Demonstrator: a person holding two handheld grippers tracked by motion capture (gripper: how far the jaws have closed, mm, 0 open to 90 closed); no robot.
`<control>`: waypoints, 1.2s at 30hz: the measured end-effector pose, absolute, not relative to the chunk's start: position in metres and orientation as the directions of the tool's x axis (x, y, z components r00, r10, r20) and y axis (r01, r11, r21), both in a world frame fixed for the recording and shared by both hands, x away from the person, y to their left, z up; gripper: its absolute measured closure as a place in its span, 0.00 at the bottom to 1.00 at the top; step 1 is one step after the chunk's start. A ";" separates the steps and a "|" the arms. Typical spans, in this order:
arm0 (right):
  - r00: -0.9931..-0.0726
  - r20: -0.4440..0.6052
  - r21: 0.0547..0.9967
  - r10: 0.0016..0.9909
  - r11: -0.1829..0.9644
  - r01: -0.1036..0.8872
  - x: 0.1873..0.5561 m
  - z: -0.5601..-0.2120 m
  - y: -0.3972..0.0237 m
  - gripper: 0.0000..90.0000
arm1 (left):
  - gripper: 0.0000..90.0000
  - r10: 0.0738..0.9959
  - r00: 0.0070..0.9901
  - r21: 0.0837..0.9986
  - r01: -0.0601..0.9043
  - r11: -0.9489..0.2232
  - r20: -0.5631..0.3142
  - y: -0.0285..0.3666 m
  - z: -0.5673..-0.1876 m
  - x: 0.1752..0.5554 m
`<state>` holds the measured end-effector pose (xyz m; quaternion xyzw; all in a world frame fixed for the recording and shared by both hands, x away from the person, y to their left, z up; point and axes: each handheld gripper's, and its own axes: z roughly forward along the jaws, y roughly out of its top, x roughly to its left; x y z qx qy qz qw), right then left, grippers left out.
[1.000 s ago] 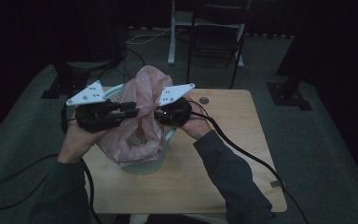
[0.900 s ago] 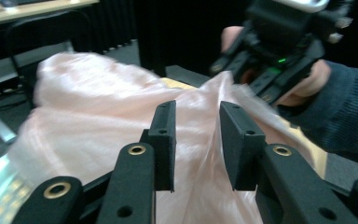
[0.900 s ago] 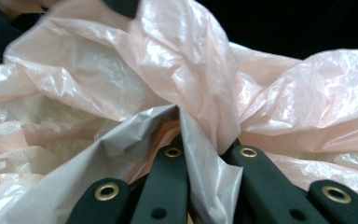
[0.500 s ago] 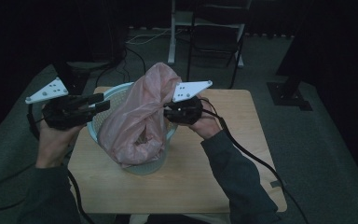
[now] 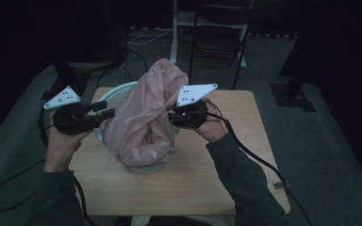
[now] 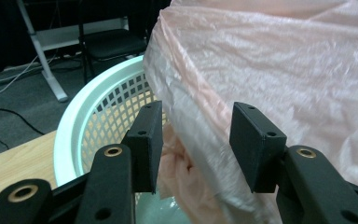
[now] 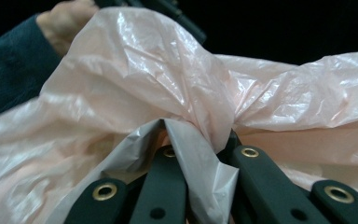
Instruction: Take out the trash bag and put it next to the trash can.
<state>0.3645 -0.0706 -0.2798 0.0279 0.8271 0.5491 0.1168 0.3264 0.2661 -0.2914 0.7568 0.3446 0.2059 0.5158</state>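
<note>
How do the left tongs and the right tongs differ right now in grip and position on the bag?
The left tongs stand open, having just been opening, with a fold of the pink plastic bag between the pads, unpinched; the right tongs are shut on the bag's film. The left sits by the white basket rim; the right holds higher. Both carry grey plates.

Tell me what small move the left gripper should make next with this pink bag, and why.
Probably ease the left gripper forward and close on the pink bag. Its jaws have just been opening, with the film loose between them, while the right gripper pinches the far side over the white basket.
</note>
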 end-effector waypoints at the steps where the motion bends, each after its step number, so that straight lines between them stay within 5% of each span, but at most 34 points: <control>1: -0.972 -0.166 0.909 0.168 0.408 -0.085 0.363 -0.282 -0.069 0.97 | 0.59 0.734 0.677 0.924 0.309 -0.226 -0.047 0.266 -0.292 0.326; 36: -0.969 -0.157 0.950 0.192 0.296 -0.096 0.354 -0.250 -0.102 0.97 | 0.54 0.721 0.685 0.911 0.356 -0.208 -0.104 0.274 -0.312 0.328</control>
